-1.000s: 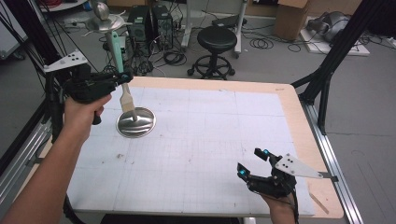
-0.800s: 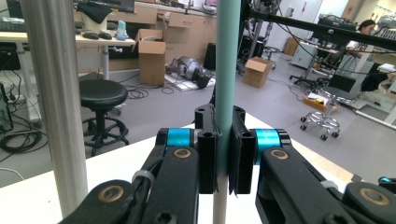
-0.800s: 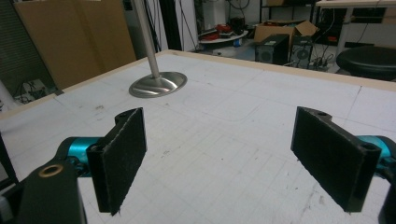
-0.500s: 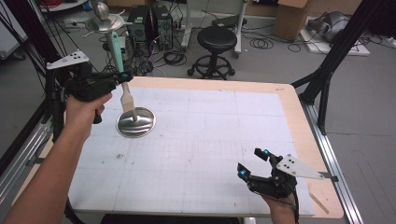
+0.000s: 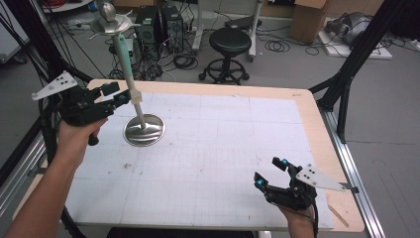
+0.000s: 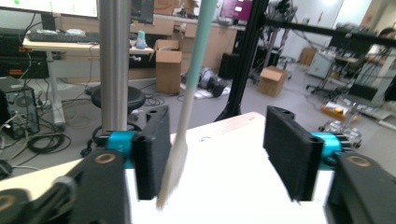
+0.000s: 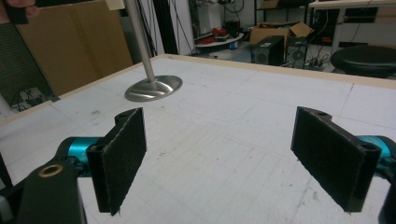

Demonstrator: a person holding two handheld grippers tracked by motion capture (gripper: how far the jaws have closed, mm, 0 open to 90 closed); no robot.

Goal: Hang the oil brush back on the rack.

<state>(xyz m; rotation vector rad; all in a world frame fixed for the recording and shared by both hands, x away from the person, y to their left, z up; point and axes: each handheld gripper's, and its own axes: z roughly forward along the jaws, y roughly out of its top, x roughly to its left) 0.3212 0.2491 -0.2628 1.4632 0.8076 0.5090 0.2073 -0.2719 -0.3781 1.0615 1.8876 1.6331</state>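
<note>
The mint-green spatula (image 5: 125, 54) is leaning against the steel stand (image 5: 143, 130), lying between the left gripper (image 5: 116, 95) jaws, which have just been opening (nearer one pad).

Count: two handheld grippers, left gripper (image 5: 121, 97) and right gripper (image 5: 270, 173), two black jaws each. One metal stand (image 5: 143, 130): one round base, one upright pole. One long tool with a pale green handle (image 5: 128, 64) beside that pole. One white table (image 5: 218, 148). One black stool (image 5: 230, 42) on the floor behind.
</note>
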